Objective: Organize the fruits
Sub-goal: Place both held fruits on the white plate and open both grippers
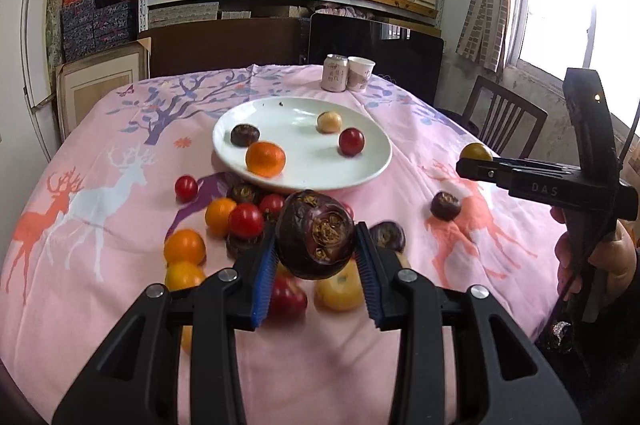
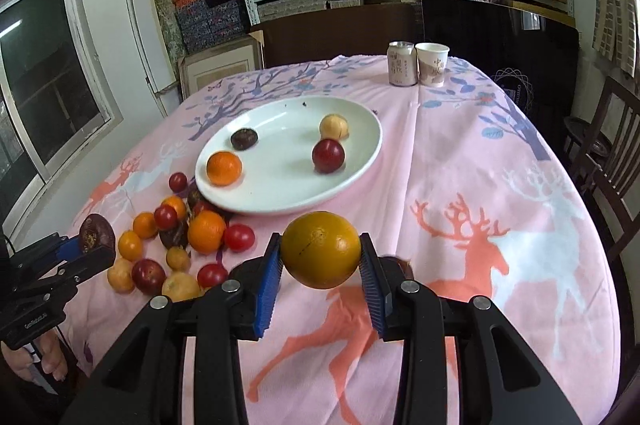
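Observation:
My left gripper (image 1: pixel 316 245) is shut on a dark purple water chestnut (image 1: pixel 316 235), held above the fruit pile; it also shows in the right wrist view (image 2: pixel 94 233). My right gripper (image 2: pixel 320 257) is shut on a yellow-orange round fruit (image 2: pixel 320 249), held above the cloth in front of the white plate (image 2: pixel 360 161); it also shows in the left wrist view (image 1: pixel 476 152). The plate (image 1: pixel 360 169) holds an orange, a dark chestnut, a pale fruit and a red fruit. Several loose tomatoes, oranges and chestnuts (image 2: pixel 206 231) lie left of the plate.
A drink can (image 2: pixel 401 63) and a paper cup (image 2: pixel 432 64) stand at the table's far side. A lone chestnut (image 1: pixel 445 205) lies on the cloth at right. A wooden chair (image 1: pixel 504 117) stands beside the table. Shelves of boxes fill the back wall.

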The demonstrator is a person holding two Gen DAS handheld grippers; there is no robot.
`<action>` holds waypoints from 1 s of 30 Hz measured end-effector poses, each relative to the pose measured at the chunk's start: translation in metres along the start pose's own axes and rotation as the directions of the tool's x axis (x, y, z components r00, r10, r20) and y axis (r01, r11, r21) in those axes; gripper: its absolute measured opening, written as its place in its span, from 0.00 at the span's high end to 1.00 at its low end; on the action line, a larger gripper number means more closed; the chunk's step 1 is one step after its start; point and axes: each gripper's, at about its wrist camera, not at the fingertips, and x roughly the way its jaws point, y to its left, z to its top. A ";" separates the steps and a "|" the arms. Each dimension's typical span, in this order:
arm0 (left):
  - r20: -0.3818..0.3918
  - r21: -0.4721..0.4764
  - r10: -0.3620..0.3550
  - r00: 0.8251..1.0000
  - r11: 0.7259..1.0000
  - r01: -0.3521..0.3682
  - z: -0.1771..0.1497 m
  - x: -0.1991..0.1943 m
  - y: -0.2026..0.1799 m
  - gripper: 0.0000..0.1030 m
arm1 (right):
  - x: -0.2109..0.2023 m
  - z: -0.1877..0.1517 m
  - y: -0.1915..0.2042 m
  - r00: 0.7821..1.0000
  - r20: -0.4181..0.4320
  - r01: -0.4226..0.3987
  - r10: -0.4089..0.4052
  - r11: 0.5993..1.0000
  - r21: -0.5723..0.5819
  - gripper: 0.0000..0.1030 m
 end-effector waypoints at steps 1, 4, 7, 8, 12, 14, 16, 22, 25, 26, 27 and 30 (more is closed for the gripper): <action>0.005 0.003 -0.001 1.000 1.000 0.001 0.012 0.006 0.002 0.65 | 0.001 0.010 -0.002 1.000 0.013 -0.004 0.004 1.000 0.002 0.63; 0.001 -0.009 -0.014 1.000 1.000 0.014 0.048 0.030 0.008 0.65 | 0.011 0.039 -0.006 0.999 0.033 -0.005 0.005 1.000 0.002 0.63; -0.015 -0.017 -0.015 1.000 1.000 0.015 0.081 0.061 0.014 0.65 | 0.030 0.066 -0.008 0.999 0.041 -0.017 0.017 1.000 0.001 0.63; -0.028 -0.024 -0.021 0.999 0.999 0.021 0.090 0.074 0.016 0.65 | 0.039 0.074 -0.008 0.999 0.039 -0.013 0.013 1.000 0.000 0.63; -0.096 -0.065 -0.028 0.995 0.998 0.022 0.116 0.132 0.025 0.64 | 0.086 0.100 -0.010 1.000 0.006 -0.008 0.008 1.000 0.005 0.63; -0.144 -0.090 -0.034 0.989 0.996 0.021 0.120 0.158 0.030 0.64 | 0.113 0.109 -0.012 1.000 -0.024 0.001 -0.001 1.000 0.008 0.63; -0.189 -0.110 -0.029 0.982 0.994 0.008 0.120 0.182 0.035 0.64 | 0.138 0.113 -0.015 0.998 -0.061 -0.003 0.004 1.000 0.020 0.63; -0.242 -0.181 -0.025 0.970 0.983 -0.020 0.113 0.207 0.052 0.41 | 0.171 0.114 -0.015 0.995 -0.099 -0.007 0.009 1.000 0.023 0.43; -0.186 -0.205 -0.012 0.982 0.978 -0.027 0.116 0.188 0.056 0.26 | 0.156 0.112 -0.013 0.998 -0.056 0.000 0.001 1.000 0.013 0.37; -0.172 -0.210 -0.012 0.985 0.977 -0.025 0.117 0.180 0.057 0.26 | 0.149 0.112 -0.014 0.999 -0.046 0.003 -0.002 1.000 0.013 0.37; -0.161 -0.217 -0.020 0.987 0.976 -0.015 0.117 0.171 0.057 0.26 | 0.141 0.110 -0.014 0.999 -0.034 0.004 -0.003 1.000 0.013 0.37; -0.136 -0.214 -0.032 0.990 0.977 0.002 0.116 0.140 0.053 0.25 | 0.117 0.104 -0.014 1.000 -0.018 0.010 -0.010 1.000 0.003 0.37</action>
